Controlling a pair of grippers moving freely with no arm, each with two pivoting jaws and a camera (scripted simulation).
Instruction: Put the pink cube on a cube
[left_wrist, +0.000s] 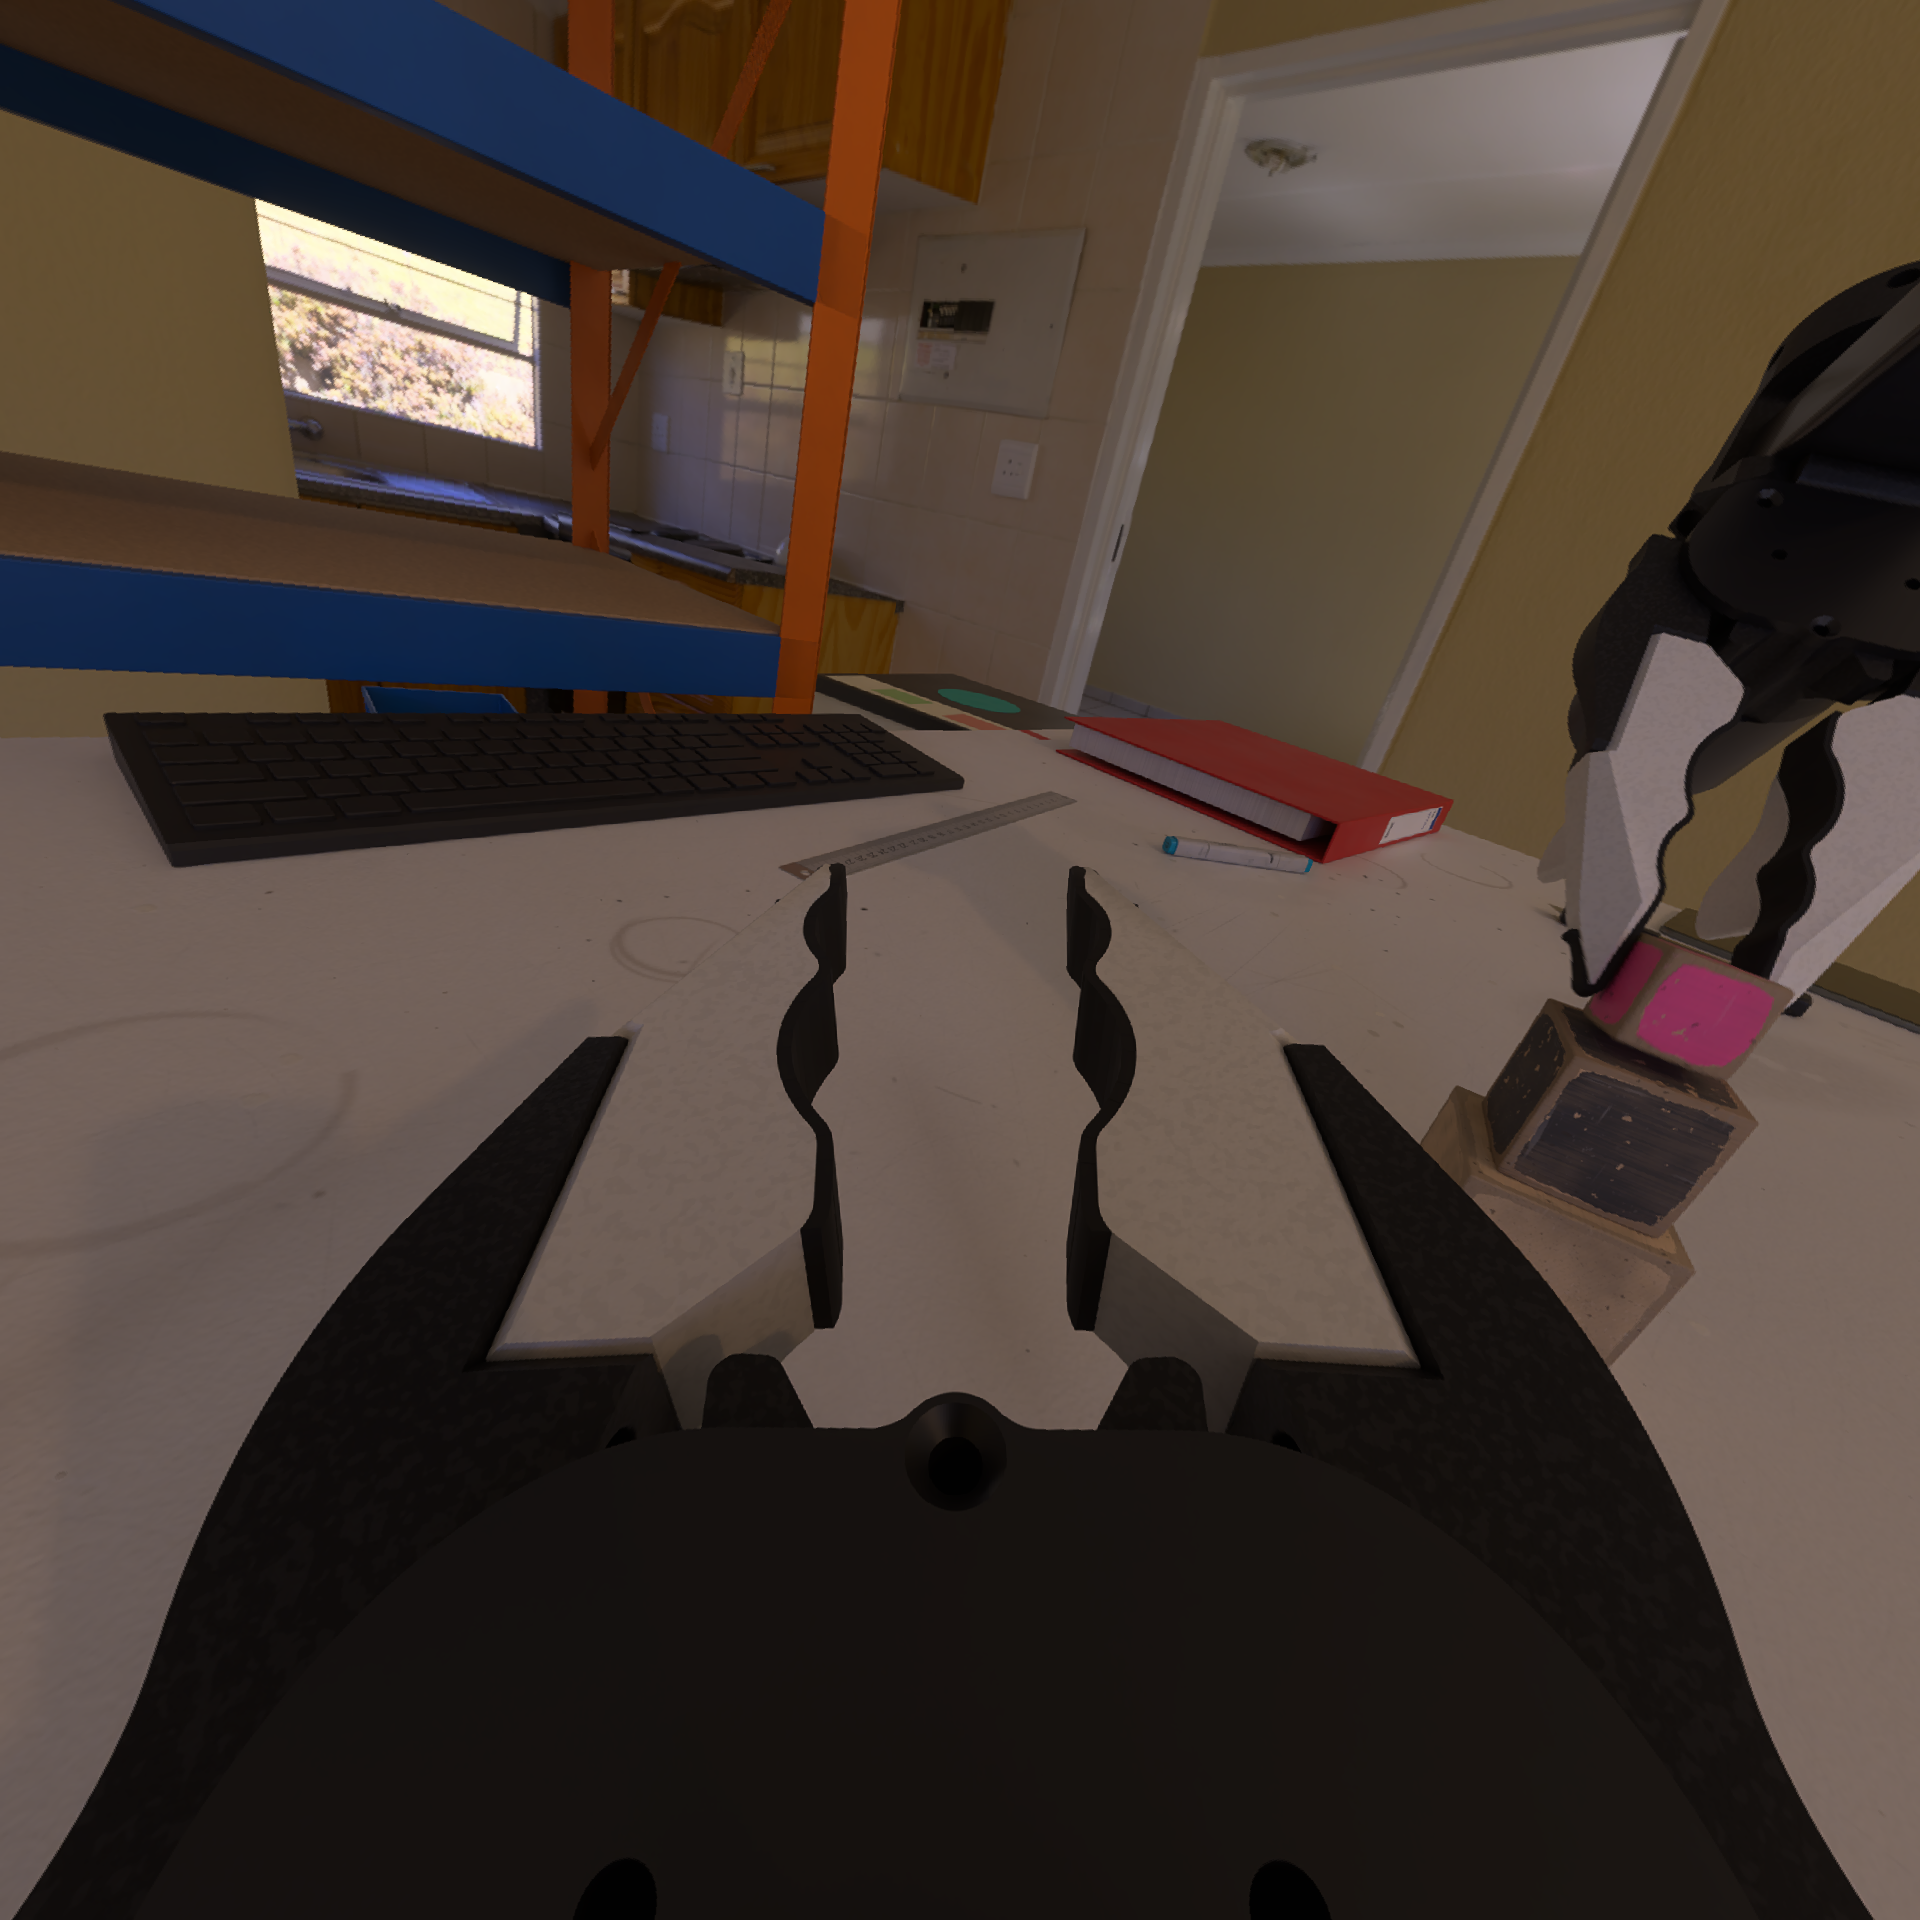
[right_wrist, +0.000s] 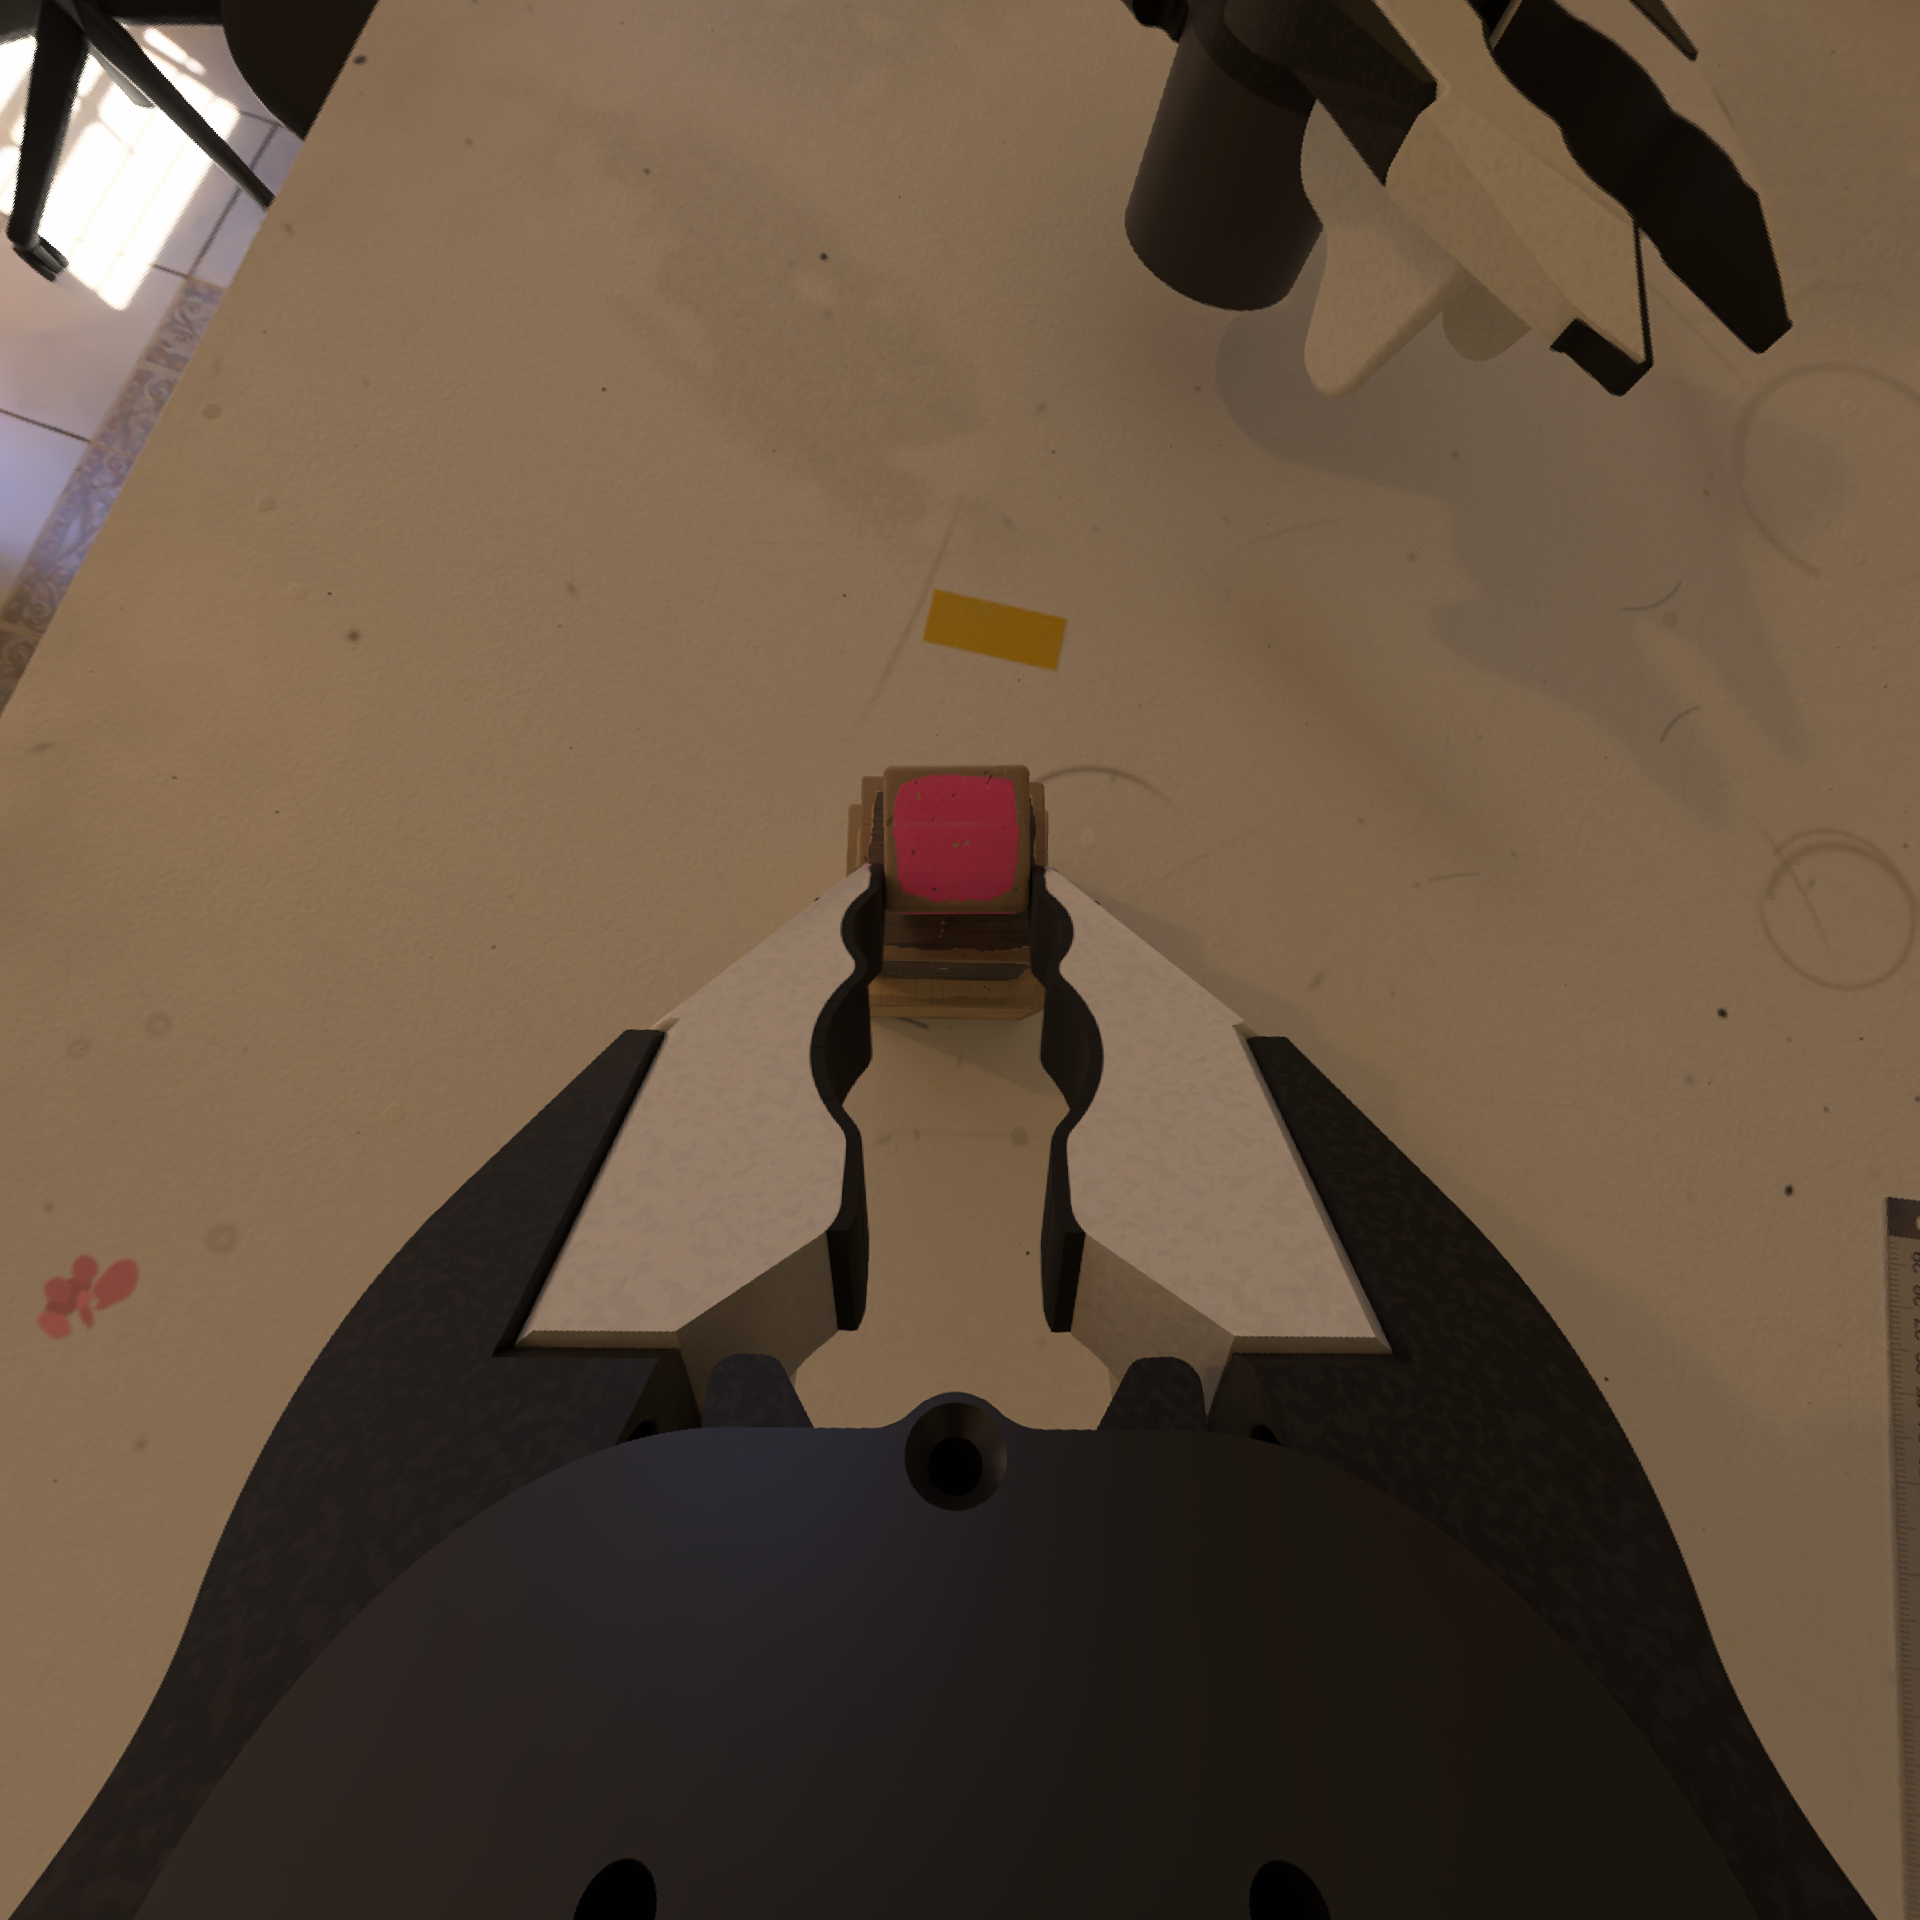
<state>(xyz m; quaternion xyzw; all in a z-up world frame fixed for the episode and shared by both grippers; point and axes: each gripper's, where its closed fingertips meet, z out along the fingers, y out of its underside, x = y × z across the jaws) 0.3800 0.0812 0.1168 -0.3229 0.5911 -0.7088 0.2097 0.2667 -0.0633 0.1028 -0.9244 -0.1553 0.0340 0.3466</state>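
Observation:
The pink cube (left_wrist: 1704, 1013) sits on top of a dark cube (left_wrist: 1616, 1153), which rests on a pale cube (left_wrist: 1569, 1278), at the right of the left wrist view. My right gripper (left_wrist: 1688, 982) comes down from above and is shut on the pink cube. The right wrist view looks straight down: the pink cube (right_wrist: 954, 847) sits between the tips of my right gripper (right_wrist: 956, 883), with the lower cubes' edges showing beneath. My left gripper (left_wrist: 954, 883) is open and empty, low over the table to the left of the stack. It also shows in the right wrist view (right_wrist: 1475, 312).
On the white table (left_wrist: 364, 1039), a black keyboard (left_wrist: 520, 774), a metal ruler (left_wrist: 935, 831), a marker (left_wrist: 1236, 854) and a red binder (left_wrist: 1268, 784) lie beyond my left gripper. A blue and orange shelf (left_wrist: 416, 613) stands at the back left. A yellow patch (right_wrist: 995, 629) lies past the stack.

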